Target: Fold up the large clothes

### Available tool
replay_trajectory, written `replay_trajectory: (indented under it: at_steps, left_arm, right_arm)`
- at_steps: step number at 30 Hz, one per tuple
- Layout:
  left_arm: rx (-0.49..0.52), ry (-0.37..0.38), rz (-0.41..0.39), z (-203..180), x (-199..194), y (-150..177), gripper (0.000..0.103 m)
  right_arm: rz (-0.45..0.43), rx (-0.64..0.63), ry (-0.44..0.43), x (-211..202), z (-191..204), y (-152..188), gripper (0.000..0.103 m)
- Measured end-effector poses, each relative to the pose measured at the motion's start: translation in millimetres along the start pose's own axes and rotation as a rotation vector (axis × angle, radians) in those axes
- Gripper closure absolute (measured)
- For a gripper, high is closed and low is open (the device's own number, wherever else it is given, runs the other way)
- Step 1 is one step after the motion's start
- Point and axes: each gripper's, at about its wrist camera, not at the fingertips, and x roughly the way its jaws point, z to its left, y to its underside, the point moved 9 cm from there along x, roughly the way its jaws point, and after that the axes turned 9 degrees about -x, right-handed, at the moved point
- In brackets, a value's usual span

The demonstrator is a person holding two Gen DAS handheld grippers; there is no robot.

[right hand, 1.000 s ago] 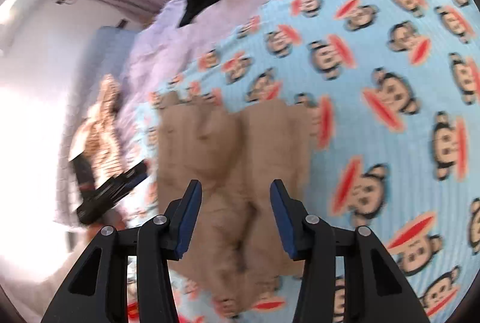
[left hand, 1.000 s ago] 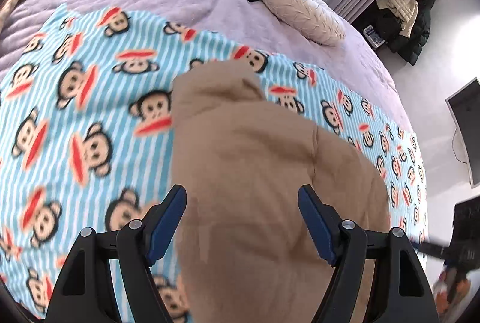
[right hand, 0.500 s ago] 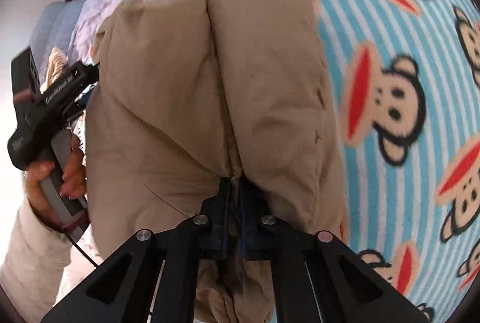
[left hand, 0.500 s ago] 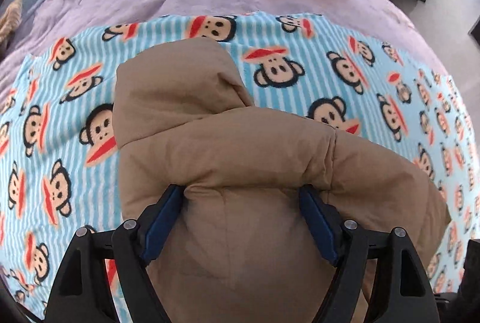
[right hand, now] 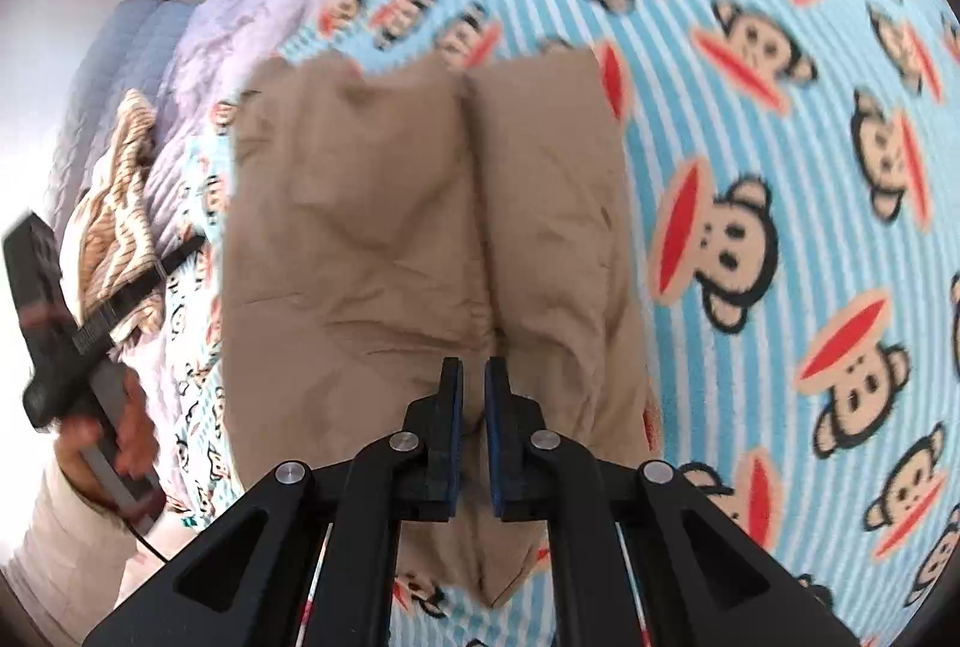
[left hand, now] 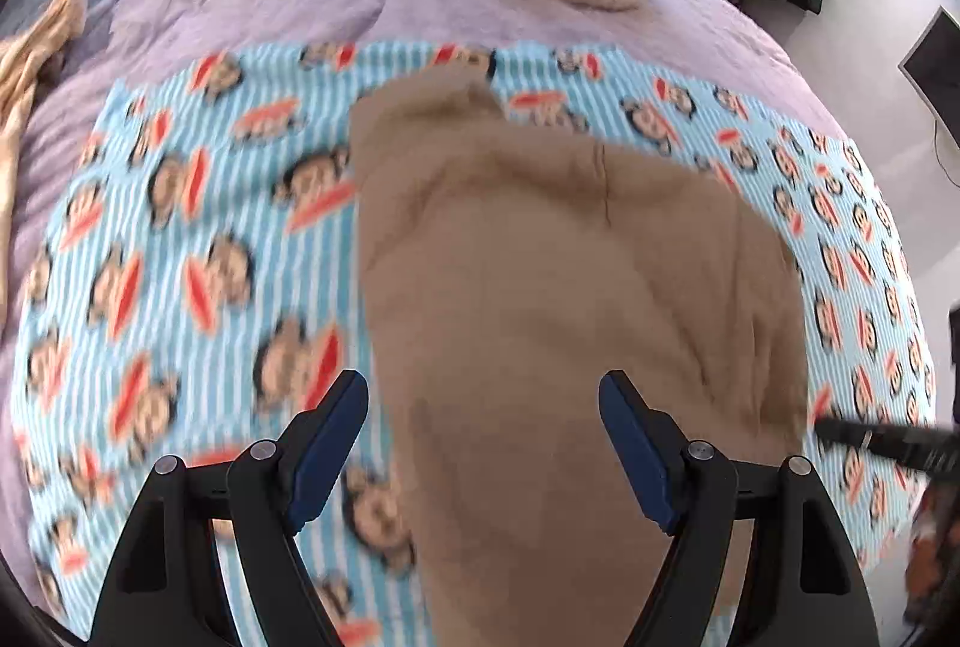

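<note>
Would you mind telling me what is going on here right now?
A person with a tool in each hand is folding a tan coat on a monkey-print blanket spread over a bed. The left tool hangs open above the coat. The right tool is nearly shut low over its middle seam; whether it pinches fabric is unclear.

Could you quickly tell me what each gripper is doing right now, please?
Left gripper: open, holding nothing, above the tan coat.
Right gripper: nearly shut; whether it pinches the coat cannot be told.
</note>
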Motion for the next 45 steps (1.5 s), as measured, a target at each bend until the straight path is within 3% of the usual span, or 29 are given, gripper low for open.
replay_trajectory:
  at_steps: [4,8,16,25,31,41,45]
  left_arm:
    - [-0.025,-0.026,0.09,11.5,10.4,52.1,0.023]
    - [-0.087,-0.013,0.135,17.6,22.1,76.0,0.023]
    - [-0.065,-0.038,0.132,9.7,9.7,71.6,0.023]
    - [-0.069,-0.05,0.12,13.8,-4.8,63.9,0.023]
    - [-0.028,-0.073,0.122,14.7,-7.5,70.0,0.023]
    - [-0.047,-0.077,0.115,16.0,-20.0,79.5,0.023]
    - [-0.026,-0.082,0.11,8.9,-23.0,85.3,0.002]
  right_arm:
    - [0.028,-0.061,-0.025,4.0,31.0,8.0,0.095]
    - [0.123,-0.052,0.049,39.2,27.6,20.4,0.095]
    - [0.154,-0.049,0.125,30.6,19.1,24.0,0.095]
    - [0.14,0.001,0.145,9.8,25.6,28.3,0.095]
    - [0.132,0.012,0.157,1.6,29.3,36.3,0.094]
    - [0.122,-0.002,0.158,-3.1,34.7,41.6,0.094]
    - [0.114,0.003,0.147,-5.4,34.3,47.1,0.094]
